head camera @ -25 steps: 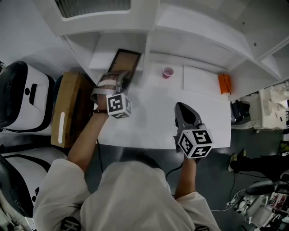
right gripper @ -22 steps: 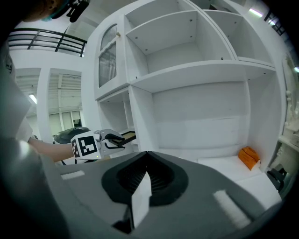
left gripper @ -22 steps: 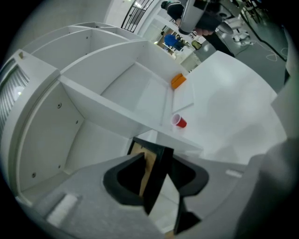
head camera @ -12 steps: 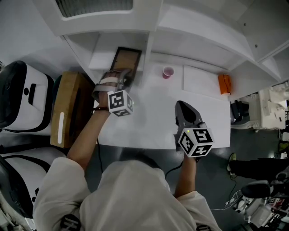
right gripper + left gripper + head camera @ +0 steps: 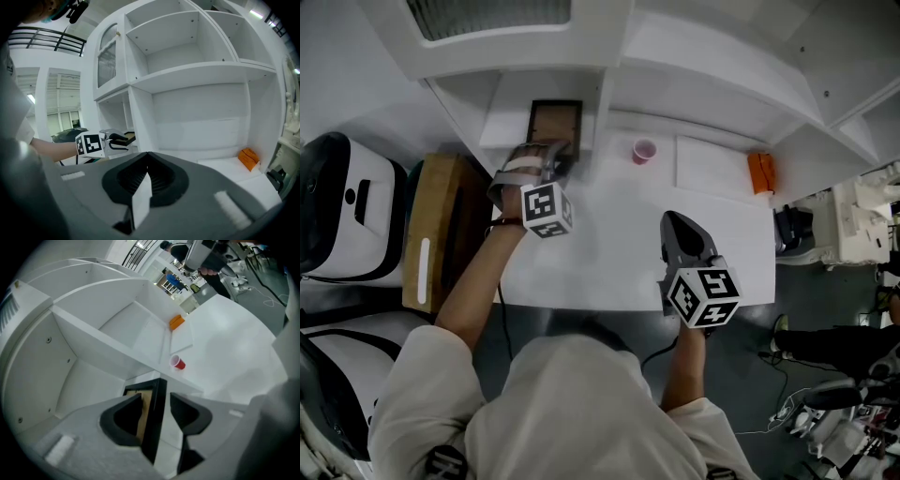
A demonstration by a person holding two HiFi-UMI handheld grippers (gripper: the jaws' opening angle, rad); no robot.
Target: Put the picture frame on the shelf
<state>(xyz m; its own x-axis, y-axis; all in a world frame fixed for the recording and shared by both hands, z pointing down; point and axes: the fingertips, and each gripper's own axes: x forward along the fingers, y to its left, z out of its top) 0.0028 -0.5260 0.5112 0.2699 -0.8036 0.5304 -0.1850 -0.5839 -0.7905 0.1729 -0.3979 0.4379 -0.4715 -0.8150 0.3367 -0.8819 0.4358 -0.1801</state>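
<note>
The only print in view is the black-and-white square patterns on the cube [image 5: 547, 208] of each tool; they spell no word.

The picture frame [image 5: 556, 120] is at the back left corner of the counter [image 5: 619, 258], inside the lowest left compartment of the white shelf [image 5: 712, 70]. Its long axis runs from the counter's front toward the back of that compartment. A brown panel inside a dark border faces up, and from the right gripper view it lies close to level. Whether that panel is the front or the backing cannot be told, nor whether the frame rests fully on the compartment floor.

The left gripper [image 5: 555, 159] reaches in from the front and covers the frame's near end in the head view. In its own view the frame's dark edge stands between the jaws, which have just been opening. The left pad lies beside the brown face, a gap shows at the right pad, and nothing is clamped.

The right gripper [image 5: 675, 221] hangs over the counter near its front edge, right of middle, its jaws closed together on nothing.

A small pink-red cup [image 5: 644, 150] stands upright at the back edge near the middle. Right of it lies a flat white panel [image 5: 710, 161]. An orange thing [image 5: 759, 172] sits at the back right corner, too small to name
</note>
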